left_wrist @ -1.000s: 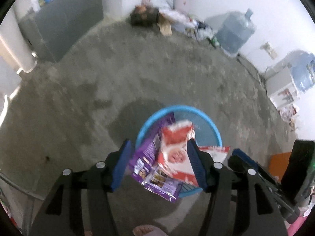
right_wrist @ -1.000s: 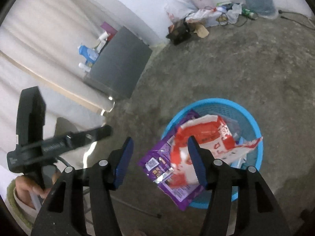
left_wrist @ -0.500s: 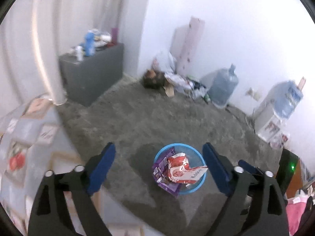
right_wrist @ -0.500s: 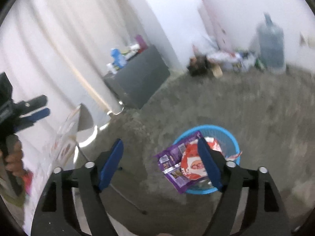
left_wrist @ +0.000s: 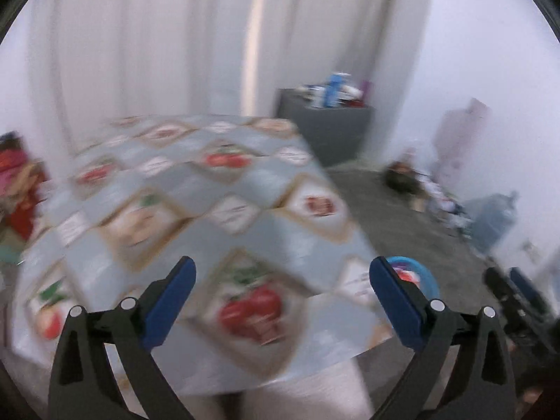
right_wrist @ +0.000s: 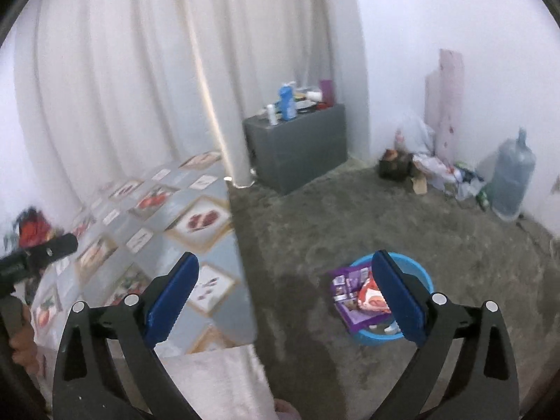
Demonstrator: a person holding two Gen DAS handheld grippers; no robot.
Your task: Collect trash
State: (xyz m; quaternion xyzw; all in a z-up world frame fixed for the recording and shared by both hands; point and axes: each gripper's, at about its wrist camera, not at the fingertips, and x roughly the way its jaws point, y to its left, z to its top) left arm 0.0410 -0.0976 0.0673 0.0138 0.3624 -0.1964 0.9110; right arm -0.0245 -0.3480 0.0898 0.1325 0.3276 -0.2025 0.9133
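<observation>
A blue basket point(right_wrist: 421, 273) stands on the grey floor and holds a purple wrapper point(right_wrist: 346, 281) and a red-and-white wrapper point(right_wrist: 371, 295). In the left wrist view the basket point(left_wrist: 425, 278) peeks out behind the right finger. My right gripper point(right_wrist: 285, 288) is open and empty, raised well above the floor, with the basket behind its right finger. My left gripper point(left_wrist: 280, 292) is open and empty, over a table with a fruit-patterned cloth point(left_wrist: 196, 217). The left wrist view is blurred.
The table point(right_wrist: 147, 224) stands left of the basket. A grey cabinet point(right_wrist: 297, 147) with bottles on top is by the white curtain. A water jug point(right_wrist: 511, 178) and a pile of bags point(right_wrist: 416, 161) lie along the far wall.
Both grippers have opened wide, let the wrappers go into the basket, and risen away from it. The left view has swung left over the table.
</observation>
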